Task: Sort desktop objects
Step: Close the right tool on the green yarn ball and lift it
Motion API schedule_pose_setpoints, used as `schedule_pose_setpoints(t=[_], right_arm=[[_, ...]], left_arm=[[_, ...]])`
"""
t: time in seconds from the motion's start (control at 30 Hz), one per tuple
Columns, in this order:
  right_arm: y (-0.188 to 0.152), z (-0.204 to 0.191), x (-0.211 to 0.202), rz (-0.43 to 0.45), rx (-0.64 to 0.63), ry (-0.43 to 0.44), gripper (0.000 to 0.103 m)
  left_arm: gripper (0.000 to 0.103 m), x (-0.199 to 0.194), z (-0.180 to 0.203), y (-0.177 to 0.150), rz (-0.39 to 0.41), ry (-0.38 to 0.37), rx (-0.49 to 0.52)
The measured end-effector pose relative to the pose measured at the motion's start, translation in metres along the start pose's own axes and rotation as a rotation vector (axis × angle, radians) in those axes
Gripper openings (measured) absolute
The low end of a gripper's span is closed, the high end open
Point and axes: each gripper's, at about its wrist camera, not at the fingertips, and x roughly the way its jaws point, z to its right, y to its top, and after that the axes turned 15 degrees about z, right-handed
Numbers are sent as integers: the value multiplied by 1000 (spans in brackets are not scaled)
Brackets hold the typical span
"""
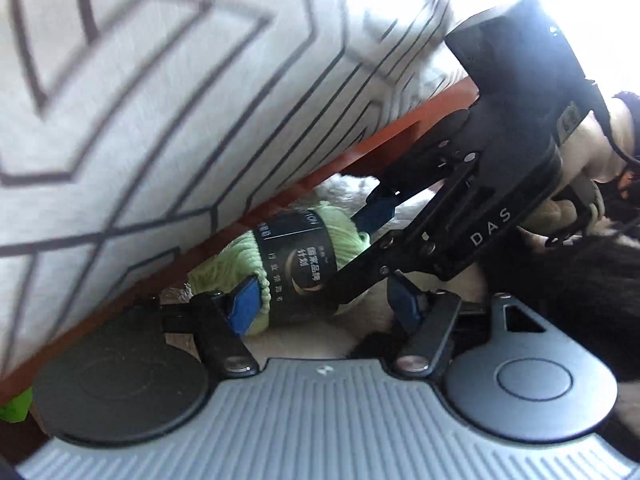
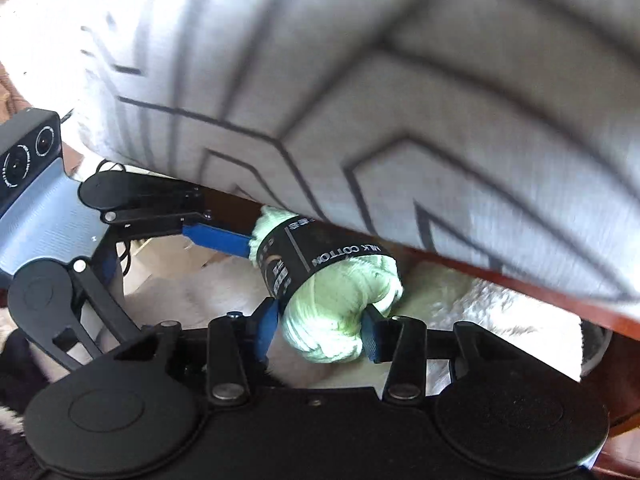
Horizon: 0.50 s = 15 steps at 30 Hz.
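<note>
Fluffy white rug [image 2: 480, 304] and a pale cushion printed with dark angular lines [image 2: 400, 100] formed the backdrop, the cushion resting on a red-brown wooden edge [image 1: 360, 148] that crossed both views diagonally.

At centre of the right wrist view sat the pale green skein of cotton yarn with a black paper band [image 2: 332, 288], held off the rug just under the cushion. The right gripper [image 2: 320, 330] had its jaws closed onto the skein's near end, one blue pad on each side, squeezing the soft strands. The left gripper [image 1: 320, 304], seen at lower centre of its own view, stood with jaws partly open: one blue pad lay against the skein's far end, the other was apart from it.

The yarn appeared to be mid-transfer or being carried jointly. To do this well, one grip should be firm on the banded middle before the other lets go, since loose ends compress and could slip.
</note>
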Motion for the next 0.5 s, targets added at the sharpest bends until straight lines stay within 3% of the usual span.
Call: schedule_pose_setpoints(t=[0.2, 0.5], right_arm=[[12, -41, -31, -18, -60, 62, 49], [23, -99, -76, -58, -98, 112, 48]], left_arm=[[67, -45, 24, 21, 37, -50, 40], [67, -97, 38, 44, 34, -123, 7]])
